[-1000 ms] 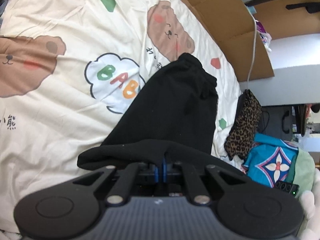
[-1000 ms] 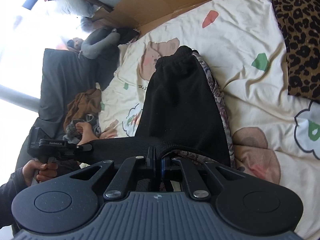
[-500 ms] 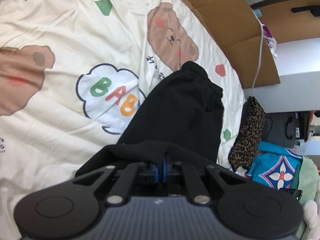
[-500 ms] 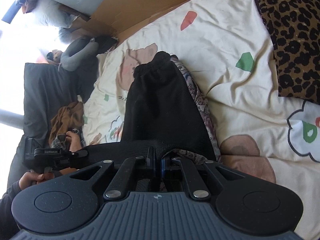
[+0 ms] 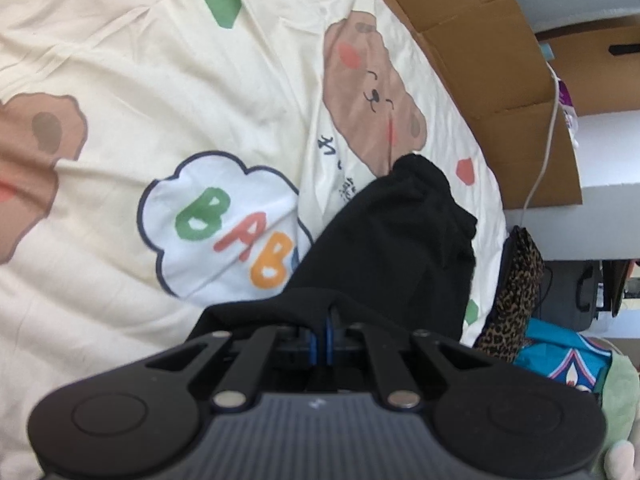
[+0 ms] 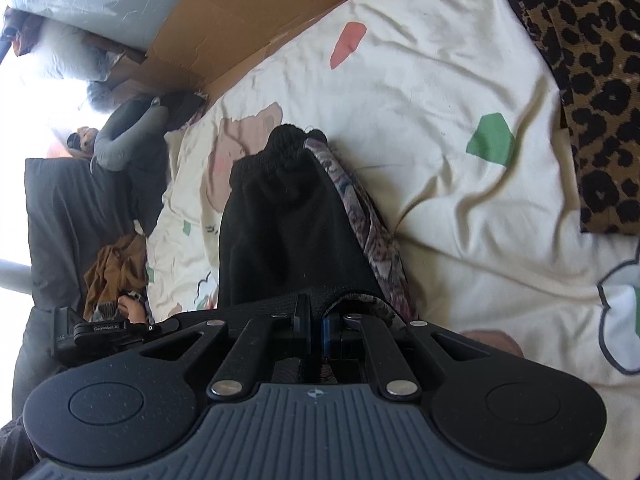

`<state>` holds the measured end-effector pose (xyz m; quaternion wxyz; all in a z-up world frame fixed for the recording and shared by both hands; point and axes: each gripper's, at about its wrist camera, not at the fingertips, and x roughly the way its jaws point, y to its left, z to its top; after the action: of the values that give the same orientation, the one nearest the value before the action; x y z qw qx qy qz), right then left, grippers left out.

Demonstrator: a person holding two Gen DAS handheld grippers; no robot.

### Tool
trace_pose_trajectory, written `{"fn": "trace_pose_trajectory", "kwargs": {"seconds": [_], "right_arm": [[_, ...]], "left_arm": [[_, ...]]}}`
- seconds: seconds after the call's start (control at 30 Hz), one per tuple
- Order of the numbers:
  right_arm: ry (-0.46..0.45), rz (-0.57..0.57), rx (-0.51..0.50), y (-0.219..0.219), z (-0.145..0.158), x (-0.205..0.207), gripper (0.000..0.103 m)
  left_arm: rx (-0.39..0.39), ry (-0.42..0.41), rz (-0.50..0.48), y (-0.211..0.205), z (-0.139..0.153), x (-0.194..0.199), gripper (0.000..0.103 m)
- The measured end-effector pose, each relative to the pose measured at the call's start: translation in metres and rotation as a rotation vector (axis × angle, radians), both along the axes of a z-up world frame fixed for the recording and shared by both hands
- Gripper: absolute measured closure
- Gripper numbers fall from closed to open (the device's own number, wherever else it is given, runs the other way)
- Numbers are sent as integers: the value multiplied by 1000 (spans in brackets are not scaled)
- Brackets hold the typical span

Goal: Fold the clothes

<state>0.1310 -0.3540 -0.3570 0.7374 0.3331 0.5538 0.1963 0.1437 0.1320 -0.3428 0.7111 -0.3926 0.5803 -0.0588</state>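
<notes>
Both tongs, left [image 5: 323,330] and right [image 6: 316,326], clamped tight (pitched downward).

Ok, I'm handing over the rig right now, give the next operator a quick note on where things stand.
Left gripper: shut on the near edge of the black garment.
Right gripper: shut on the same edge of the garment; a patterned lining shows along its side.
The garment's far end rests on the bedsheet; the near end is lifted.
Done: both corners gripped.
Left: carry the held edge over to the far end, lay it flat, release.
</notes>
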Motion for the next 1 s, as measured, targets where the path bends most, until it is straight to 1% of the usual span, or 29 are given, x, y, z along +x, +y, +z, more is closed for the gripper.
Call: {"fn": "trace_pose_trajectory", "kwargs": {"seconds": [0.1, 0.2, 0.37, 0.47, 0.5, 0.53, 0.57, 0.6, 0.63, 0.67, 0.7, 0.73, 0.8, 0.9, 0.97, 1.0], "right_arm": [[-22, -24, 7, -3, -2, 6, 99], [-19, -52, 2, -6, -9, 11, 99], [-3, -77, 2, -9, -26, 15, 99], [-4, -67, -8, -7, -30, 16, 95], [-5, -65, -2, -6, -31, 16, 89], [-5, -64, 4, -6, -32, 17, 84], [-5, -62, 10, -5, -33, 17, 72], [-6, -61, 16, -4, -33, 17, 64], [-5, -58, 22, -4, -34, 17, 61], [-2, -45, 30, -2, -35, 18, 61], [1, -33, 37, 0, -36, 18, 61], [3, -25, 44, 1, -36, 18, 61], [7, -25, 62, 1, -38, 19, 61], [9, -35, 77, 1, -36, 25, 61], [3, -40, 82, 0, -33, 31, 48], [2, -44, 84, 0, -32, 34, 46]], "left_arm": [[-33, -33, 22, 4, -3, 6, 98], [-53, -49, 38, 3, -9, 13, 98], [-54, -63, 25, 0, -20, 23, 98], [-47, -62, 11, -3, -29, 26, 98], [-50, -59, 7, -3, -32, 27, 97], [-60, -56, 7, -2, -35, 27, 95], [-70, -55, 9, -1, -38, 27, 90], [-79, -59, 14, 0, -39, 26, 87], [-86, -66, 19, 2, -40, 24, 82], [-89, -74, 24, 3, -40, 23, 76], [-87, -79, 28, 4, -41, 21, 72], [-82, -80, 30, 5, -41, 20, 65], [-77, -82, 33, 6, -42, 19, 63], [-103, -103, 40, 8, -40, 24, 63], [-124, -117, 55, 8, -37, 29, 62], [-126, -119, 59, 8, -36, 31, 62]]}}
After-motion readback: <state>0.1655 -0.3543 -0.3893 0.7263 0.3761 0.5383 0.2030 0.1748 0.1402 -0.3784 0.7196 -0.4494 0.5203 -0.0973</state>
